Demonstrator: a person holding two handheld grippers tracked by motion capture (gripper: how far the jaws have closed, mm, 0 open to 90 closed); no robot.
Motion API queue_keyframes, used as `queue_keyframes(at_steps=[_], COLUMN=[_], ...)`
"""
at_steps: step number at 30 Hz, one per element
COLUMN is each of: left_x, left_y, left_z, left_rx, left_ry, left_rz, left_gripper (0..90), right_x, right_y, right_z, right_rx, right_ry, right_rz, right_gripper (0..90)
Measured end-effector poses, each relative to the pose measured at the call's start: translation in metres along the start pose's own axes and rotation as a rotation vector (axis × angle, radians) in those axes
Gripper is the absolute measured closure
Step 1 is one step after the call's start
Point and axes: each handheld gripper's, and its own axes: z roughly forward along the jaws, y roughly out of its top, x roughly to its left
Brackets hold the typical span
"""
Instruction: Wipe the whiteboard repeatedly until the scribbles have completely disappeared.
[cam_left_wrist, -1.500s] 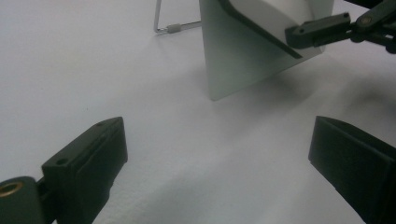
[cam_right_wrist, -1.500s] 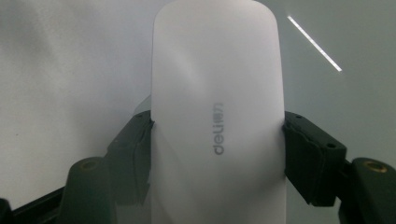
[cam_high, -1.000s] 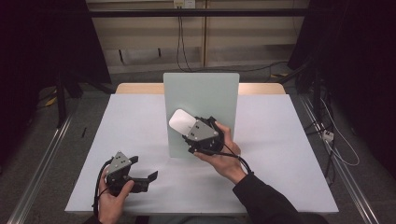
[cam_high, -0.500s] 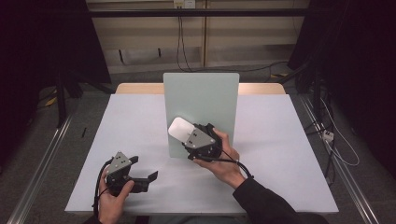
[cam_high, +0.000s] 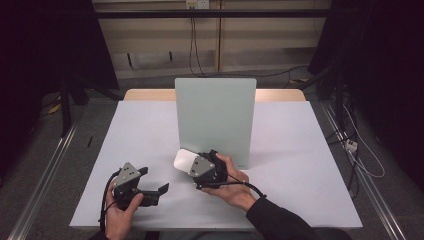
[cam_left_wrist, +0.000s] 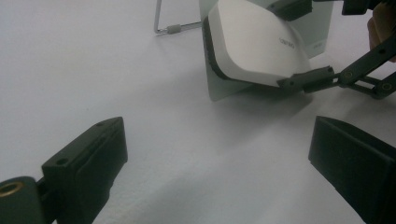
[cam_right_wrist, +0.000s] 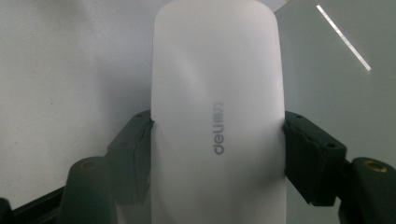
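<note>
A white rounded eraser with a black underside and "deli" printed on it is clamped between the pads of my right gripper, which is shut on its two long sides. It hangs tilted, low over the white table, just in front of the lower left corner of an upright pale green board. In the left gripper view the eraser shows ahead with the right gripper's fingers on it. My left gripper rests at the table's near left, open and holding nothing.
The board stands on a wire foot near the table's middle. A wooden strip edges the table's far side. Cables lie on the floor at the right, and a metal rail runs along the left.
My right hand has come down and slightly left toward the near side, carrying the eraser from in front of the board to just above the table. The left gripper has stayed put.
</note>
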Motion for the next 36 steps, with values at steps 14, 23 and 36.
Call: queue_keyframes(at_steps=[14,23,36], left_x=[0.0,0.0,0.001], left_y=[0.0,0.0,0.0], left_z=[0.0,0.0,-0.001], left_rx=[0.001,0.0,0.002], left_ry=[0.001,0.0,-0.002], left_rz=[-0.003,-0.003,-0.003], left_gripper=[4.4,4.4,4.4], right_x=[-0.016,-0.047,-0.093], right_y=[0.001,0.021,0.056], right_z=[-0.014,-0.033,-0.056], right_rx=[-0.021,-0.076,-0.158], right_ry=[-0.046,-0.135,-0.296], right_rz=[0.018,0.067,0.12], right_gripper=[31.4,31.4,31.4])
